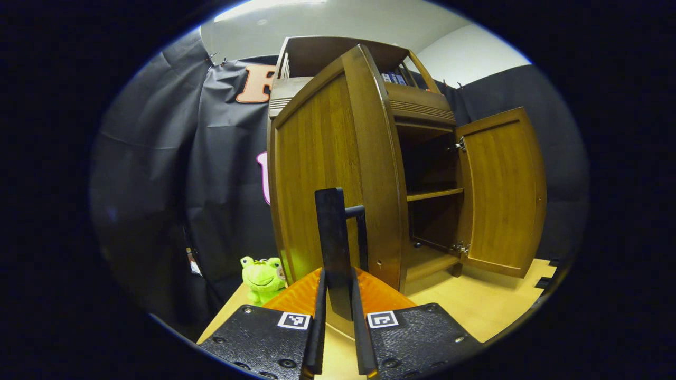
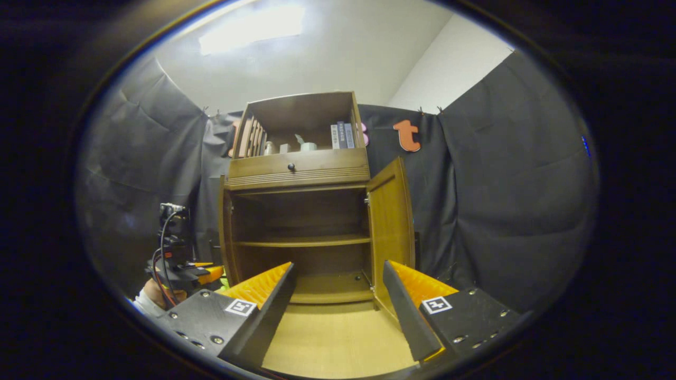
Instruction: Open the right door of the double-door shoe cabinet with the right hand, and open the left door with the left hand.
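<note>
My left gripper (image 1: pixel 338 295) has its fingers pinched onto the dark bar handle (image 1: pixel 334 237) of the left door (image 1: pixel 322 184); handle runs upright between both pads, contact looks solid on both sides. That door is swung well out toward me, its free edge right in front of the camera. My right gripper (image 2: pixel 338 301) has its fingers spread wide, nothing between them, hanging over the light wooden floor (image 2: pixel 338 338) in front of the shoe cabinet (image 2: pixel 301 211). Right door (image 2: pixel 391 221) stands open, edge-on toward me, hinged on the cabinet's right side. Interior: one shelf (image 2: pixel 303 241) across the middle, compartments above and below look bare, though it's dark in there so can't be sure. Drawer with a small knob (image 2: pixel 290 167) above the doors. Top open cubby holds a few books (image 2: pixel 342 136) and some pale small items, too small to identify. Green frog plush (image 1: pixel 262 278) sits on the floor near the left door's hinge side. Black cloth wall just behind and to both sides.
</note>
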### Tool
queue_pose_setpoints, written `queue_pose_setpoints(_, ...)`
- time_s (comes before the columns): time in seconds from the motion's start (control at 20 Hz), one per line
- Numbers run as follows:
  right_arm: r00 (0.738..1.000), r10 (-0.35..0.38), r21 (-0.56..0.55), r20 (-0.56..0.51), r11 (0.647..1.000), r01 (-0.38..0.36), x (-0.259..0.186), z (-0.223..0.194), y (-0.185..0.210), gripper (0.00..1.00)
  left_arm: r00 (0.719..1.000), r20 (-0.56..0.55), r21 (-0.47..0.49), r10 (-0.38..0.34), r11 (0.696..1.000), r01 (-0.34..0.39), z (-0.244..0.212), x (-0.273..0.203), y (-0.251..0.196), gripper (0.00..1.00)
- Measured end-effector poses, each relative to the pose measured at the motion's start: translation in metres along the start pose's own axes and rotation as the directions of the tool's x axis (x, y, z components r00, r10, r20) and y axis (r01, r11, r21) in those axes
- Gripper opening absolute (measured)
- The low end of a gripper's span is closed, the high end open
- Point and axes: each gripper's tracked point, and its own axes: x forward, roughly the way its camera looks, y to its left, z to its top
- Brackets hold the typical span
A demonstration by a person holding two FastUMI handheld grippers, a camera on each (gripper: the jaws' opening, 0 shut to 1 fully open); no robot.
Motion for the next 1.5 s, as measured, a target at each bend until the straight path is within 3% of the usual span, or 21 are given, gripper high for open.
queue_pose_setpoints(0.25, 0.996, 0.018, 0.076, 0.088, 0.997, -0.024, 0.003, 0.018, 0.006, 0.97, 0.999, -0.006, 0.004, 0.032, 0.999, -0.032, -0.001, -0.013, 0.027, 0.25)
queue_pose_setpoints(0.35, 0.992, -0.013, 0.073, 0.123, 0.997, 0.004, 0.002, 0.029, -0.001, 0.98, 0.999, -0.003, 0.006, 0.049, 0.999, -0.049, 0.000, -0.020, 0.044, 0.25)
queue_pose_setpoints(0.5, 0.995, -0.047, 0.041, 0.089, 0.998, 0.044, 0.003, 0.023, 0.001, 0.98, 0.997, -0.005, -0.007, 0.075, 0.997, -0.075, 0.002, -0.030, 0.068, 0.24)
queue_pose_setpoints(0.55, 0.996, -0.037, 0.033, 0.080, 0.999, 0.034, 0.003, 0.022, 0.008, 0.99, 0.996, 0.001, -0.006, 0.092, 0.996, -0.092, 0.005, -0.032, 0.080, 0.15)
queue_pose_setpoints(0.6, 0.997, -0.027, 0.036, 0.076, 0.999, 0.025, 0.004, 0.024, 0.015, 0.98, 0.994, 0.015, -0.003, 0.105, 0.994, -0.105, 0.009, -0.037, 0.089, 0.18)
queue_pose_setpoints(0.75, 0.997, 0.011, 0.029, 0.070, 1.000, -0.013, 0.006, 0.023, 0.037, 0.98, 0.988, 0.019, 0.007, 0.151, 0.988, -0.152, 0.011, -0.044, 0.120, 0.16)
queue_pose_setpoints(0.9, 0.996, 0.039, 0.007, 0.074, 0.999, -0.040, 0.008, 0.025, 0.056, 0.97, 0.992, -0.005, -0.032, 0.125, 0.992, -0.125, 0.007, -0.050, 0.132, 0.10)
queue_pose_setpoints(1.05, 0.997, 0.044, -0.004, 0.065, 0.999, -0.044, 0.009, 0.022, 0.067, 0.98, 0.996, -0.014, -0.045, 0.090, 0.995, -0.090, 0.002, -0.055, 0.136, 0.22)
queue_pose_setpoints(1.2, 0.997, 0.057, -0.022, 0.047, 0.998, -0.056, 0.010, 0.015, 0.078, 0.98, 0.989, 0.001, -0.021, 0.148, 0.989, -0.147, 0.004, -0.061, 0.156, 0.15)
queue_pose_setpoints(1.25, 0.997, 0.062, -0.027, 0.041, 0.998, -0.061, 0.009, 0.013, 0.081, 0.98, 0.986, 0.004, -0.016, 0.165, 0.986, -0.165, 0.004, -0.062, 0.163, 0.22)
queue_pose_setpoints(1.3, 0.997, 0.068, -0.028, 0.036, 0.997, -0.067, 0.010, 0.011, 0.084, 0.98, 0.983, 0.008, -0.008, 0.183, 0.983, -0.183, 0.004, -0.064, 0.167, 0.17)
queue_pose_setpoints(1.45, 0.996, 0.088, -0.026, 0.025, 0.996, -0.087, 0.012, 0.006, 0.093, 0.98, 0.973, 0.005, 0.016, 0.232, 0.972, -0.233, 0.004, -0.071, 0.180, 0.18)
queue_pose_setpoints(1.5, 0.995, 0.093, -0.026, 0.021, 0.995, -0.092, 0.013, 0.003, 0.096, 0.98, 0.969, 0.004, 0.024, 0.249, 0.968, -0.249, 0.003, -0.076, 0.185, 0.29)
